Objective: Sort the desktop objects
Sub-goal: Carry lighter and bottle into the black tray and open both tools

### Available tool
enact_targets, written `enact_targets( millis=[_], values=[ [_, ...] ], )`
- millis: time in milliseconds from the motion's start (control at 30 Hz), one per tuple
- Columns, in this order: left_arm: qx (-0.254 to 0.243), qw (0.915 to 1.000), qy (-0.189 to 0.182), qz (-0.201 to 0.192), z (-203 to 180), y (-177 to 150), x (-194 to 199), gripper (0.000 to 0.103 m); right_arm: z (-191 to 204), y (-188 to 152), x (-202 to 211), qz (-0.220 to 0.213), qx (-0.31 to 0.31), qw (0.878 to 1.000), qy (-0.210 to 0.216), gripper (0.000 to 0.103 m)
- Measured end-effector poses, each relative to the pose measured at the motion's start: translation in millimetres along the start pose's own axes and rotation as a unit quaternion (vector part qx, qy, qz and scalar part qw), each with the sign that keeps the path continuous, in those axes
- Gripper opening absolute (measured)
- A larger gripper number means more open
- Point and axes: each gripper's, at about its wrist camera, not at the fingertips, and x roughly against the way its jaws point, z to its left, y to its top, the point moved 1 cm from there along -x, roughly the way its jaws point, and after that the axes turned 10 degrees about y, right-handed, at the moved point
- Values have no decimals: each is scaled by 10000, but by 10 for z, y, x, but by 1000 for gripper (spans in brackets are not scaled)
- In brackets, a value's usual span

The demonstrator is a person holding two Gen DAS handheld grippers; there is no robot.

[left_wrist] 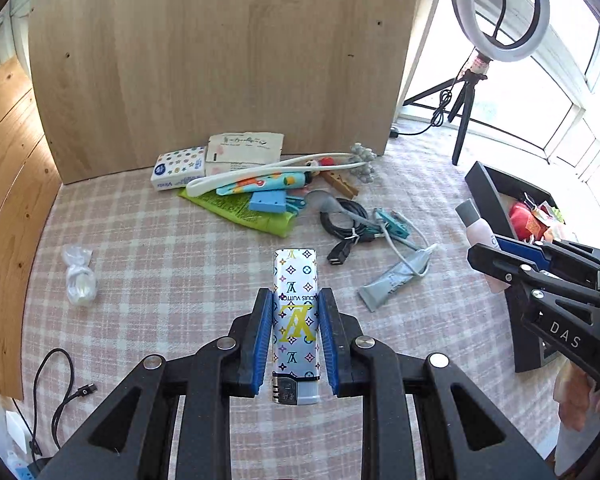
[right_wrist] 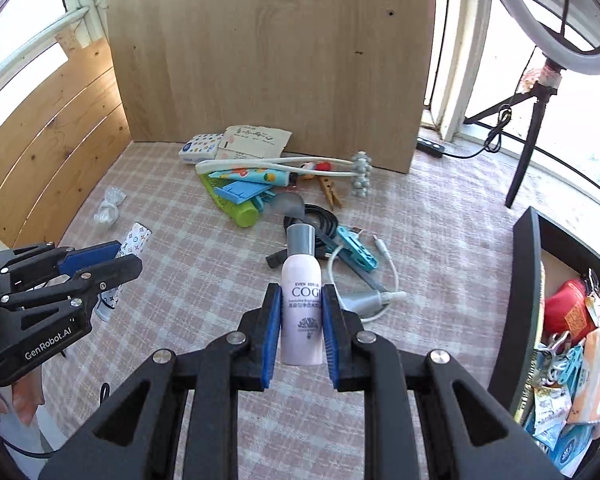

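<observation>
Between left tool [left_wrist: 296,332] pads, "LOUIS VUITTON" lighter [left_wrist: 296,320]; clamped in right tool [right_wrist: 302,328], "COGI" bottle [right_wrist: 302,308].

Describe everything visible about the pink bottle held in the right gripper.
The pink bottle is a small, smooth, pale pink cylinder that looks plastic, with a grey cap on top and dark print reading "COG…" above a small emblem. It is held clear of the checked tablecloth, cap pointing away from the camera. The right gripper clamps its lower body between blue pads; nothing else touches it.
</observation>
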Motion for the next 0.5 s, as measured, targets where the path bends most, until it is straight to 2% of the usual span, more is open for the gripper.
enact_targets(
  millis=[133, 233, 400, 500],
  values=[
    [-261, 9989, -389, -30, -543, 123, 75, 22, -548, -221, 507, -322, -648, 9968, -335, 20],
    [-584, 9956, -737, -27, -1047, 160, 133, 22, -972, -454, 814, -529, -1131, 9899, -675, 20],
    [-1094, 9860, -1257, 31, -1958, 134, 199, 22, -1639, -862, 1223, -677, -1869, 9721, -1243, 20],
    [-1487, 9783, -1446, -6, -2464, 120, 269, 22, -1999, -1083, 1444, -732, -2227, 9589, -1599, 20]
  ],
)
